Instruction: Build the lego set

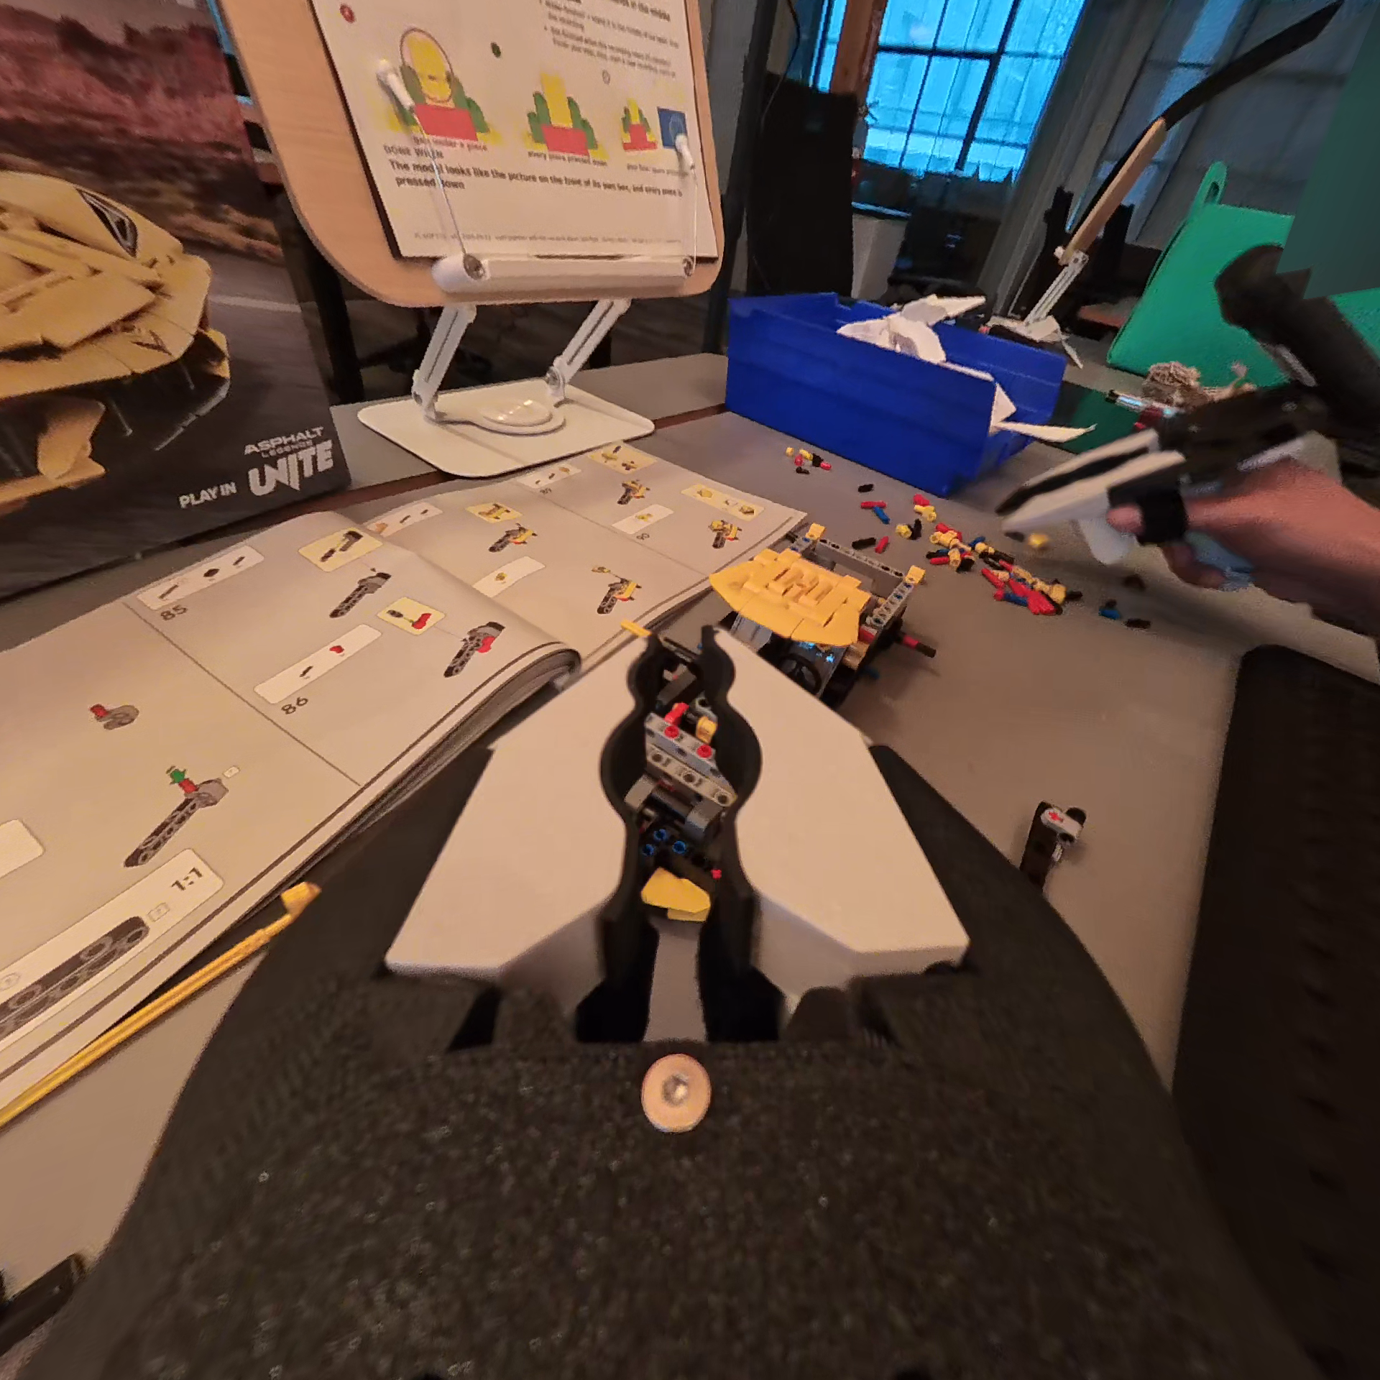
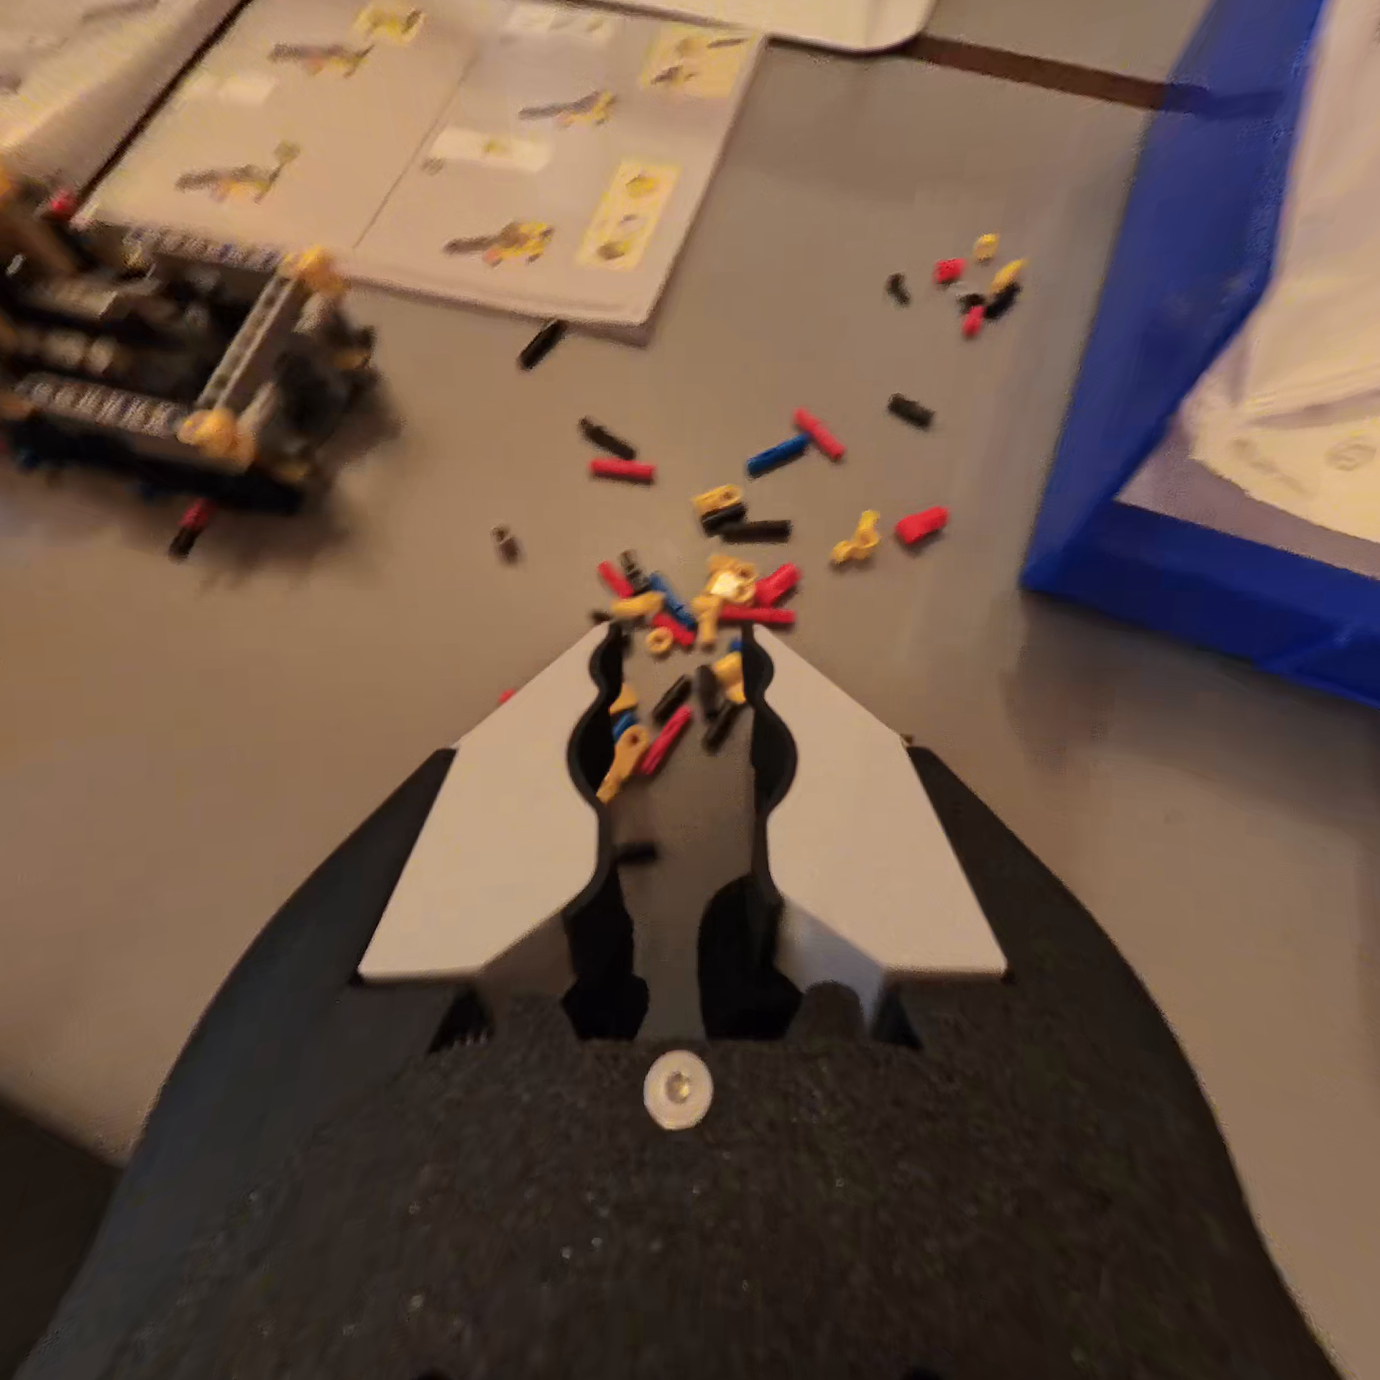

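mid-build on a grey table (image 1: pixel 1045 717), lego parts spread out.

open instruction booklet (image 1: pixel 314 642) at 9 o'clock, blue bin (image 1: pixel 859 388) at 1 o'clock, half-built yellow-topped model (image 1: pixel 806 605) just past centre toward 12. left gripper (image 1: pixel 683 642) nearly shut around a grey, black and yellow sub-assembly (image 1: pixel 683 776), apparently clamped, though contact is hard to confirm. right gripper (image 2: pixel 683 635) open, empty, low over the loose pile of pins (image 2: pixel 702 597) at 12 o'clock; blurred view.
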### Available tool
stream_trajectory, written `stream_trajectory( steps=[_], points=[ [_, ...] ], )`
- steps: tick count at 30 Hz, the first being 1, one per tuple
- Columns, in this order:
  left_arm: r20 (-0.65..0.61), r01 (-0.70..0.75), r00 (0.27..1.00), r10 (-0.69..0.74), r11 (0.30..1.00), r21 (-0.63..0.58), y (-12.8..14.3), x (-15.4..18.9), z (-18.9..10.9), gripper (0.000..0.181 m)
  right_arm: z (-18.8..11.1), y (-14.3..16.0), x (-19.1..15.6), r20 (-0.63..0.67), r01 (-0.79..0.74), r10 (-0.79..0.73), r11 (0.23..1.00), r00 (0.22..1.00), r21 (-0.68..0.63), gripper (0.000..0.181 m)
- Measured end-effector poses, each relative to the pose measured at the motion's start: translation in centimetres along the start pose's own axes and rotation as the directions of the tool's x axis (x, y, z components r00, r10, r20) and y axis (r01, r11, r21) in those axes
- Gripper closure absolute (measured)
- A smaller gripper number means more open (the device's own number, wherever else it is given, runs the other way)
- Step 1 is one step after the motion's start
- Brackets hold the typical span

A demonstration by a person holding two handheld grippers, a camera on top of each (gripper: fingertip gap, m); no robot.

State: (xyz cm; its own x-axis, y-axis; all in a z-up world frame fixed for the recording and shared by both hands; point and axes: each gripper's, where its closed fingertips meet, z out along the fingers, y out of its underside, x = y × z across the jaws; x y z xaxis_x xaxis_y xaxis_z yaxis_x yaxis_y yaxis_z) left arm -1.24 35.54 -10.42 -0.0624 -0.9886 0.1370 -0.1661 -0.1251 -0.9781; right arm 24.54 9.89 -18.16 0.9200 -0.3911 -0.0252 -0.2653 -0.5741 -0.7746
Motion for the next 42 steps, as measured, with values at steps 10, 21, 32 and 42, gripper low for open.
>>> stream_trajectory(
  steps=[10, 21, 32, 42],
  points=[
    [-0.014, -0.049, 0.999, 0.048, 0.998, -0.027, 0.5, 0.7, 0.4, 0.171, 3.4, -1.2, 7.3, -0.240, -0.190, 0.186, 0.982, 0.953, 0.004, 0.152],
    [-0.168, 0.065, 0.984, -0.066, 0.998, -0.012, 0.3, 3.3, 0.2, 0.172, 4.9, -0.8, 7.9, -0.421, -0.415, 0.389, 0.909, 0.820, 0.033, 0.144],
    [-0.220, 0.169, 0.962, -0.163, 0.986, 0.008, 0.0, 3.2, -0.6, 0.172, 5.1, -0.4, 8.6, -0.554, -0.381, 0.313, 0.925, 0.772, -0.008, 0.174],
    [-0.138, 0.157, 0.979, -0.153, 0.987, 0.020, 0.1, 1.4, -0.8, 0.172, 2.2, -6.7, -3.9, -0.070, -0.006, 0.013, 0.995, 0.997, 0.101, 0.174]
  ],
)
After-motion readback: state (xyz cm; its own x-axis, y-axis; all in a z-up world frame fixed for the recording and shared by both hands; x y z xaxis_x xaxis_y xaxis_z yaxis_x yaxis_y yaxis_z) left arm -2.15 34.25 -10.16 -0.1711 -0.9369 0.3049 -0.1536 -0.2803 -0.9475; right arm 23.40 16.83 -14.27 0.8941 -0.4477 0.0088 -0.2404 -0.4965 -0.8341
